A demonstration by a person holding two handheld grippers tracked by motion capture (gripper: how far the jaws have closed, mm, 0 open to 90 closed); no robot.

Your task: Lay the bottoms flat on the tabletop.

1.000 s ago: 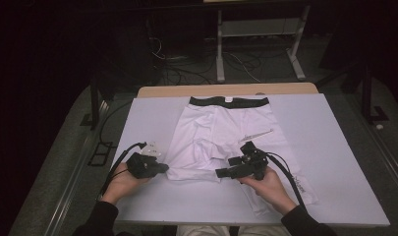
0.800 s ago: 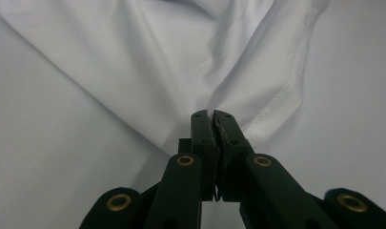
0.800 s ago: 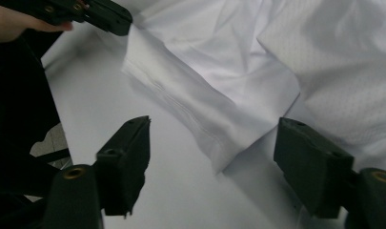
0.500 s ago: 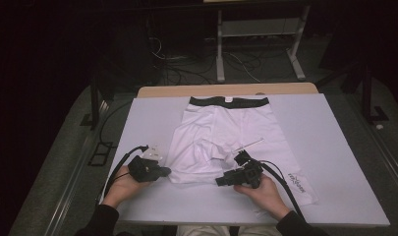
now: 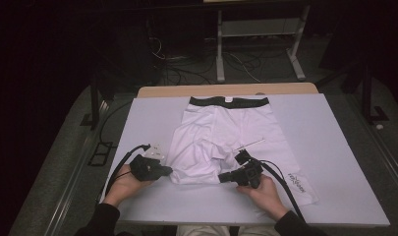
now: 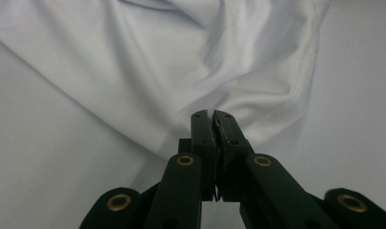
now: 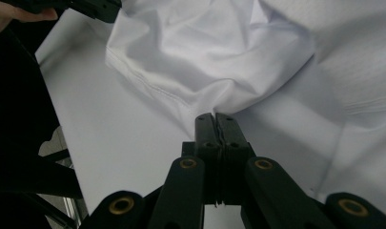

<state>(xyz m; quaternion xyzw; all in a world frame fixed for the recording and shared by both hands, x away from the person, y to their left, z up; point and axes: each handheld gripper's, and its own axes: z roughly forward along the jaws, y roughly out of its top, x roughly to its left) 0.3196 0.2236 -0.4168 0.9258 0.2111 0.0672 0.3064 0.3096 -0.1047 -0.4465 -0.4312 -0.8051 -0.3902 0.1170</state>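
Moved since earlier: right tool point(image 5: 225, 177) has drawn back toward the person and inward along the near hem; left tool point(image 5: 168, 170) sits much where it was.
Left tool: jaws closed together in the left gripper view point(image 6: 213, 116), tips at the hemmed edge of the cloth; it looks pinched on the hem, though the cloth between the jaws is hard to make out.
Right tool: jaws fully together in the right gripper view point(image 7: 215, 118), tips buried in a gathered fold of the hem, so judged clamped on it.
White shorts point(image 5: 226, 132): spread flat on the desk point(image 5: 334, 147), leg ends near the person, one leg bunched between the two tools.
Black waistband point(image 5: 229, 102): at the far edge, lying straight.
Step in hand: judged to be gripping one leg opening at two points, ready for a fold.
Next move calls for: lifting both corners together and carrying them evenly toward the waistband, keeping the hem taut.
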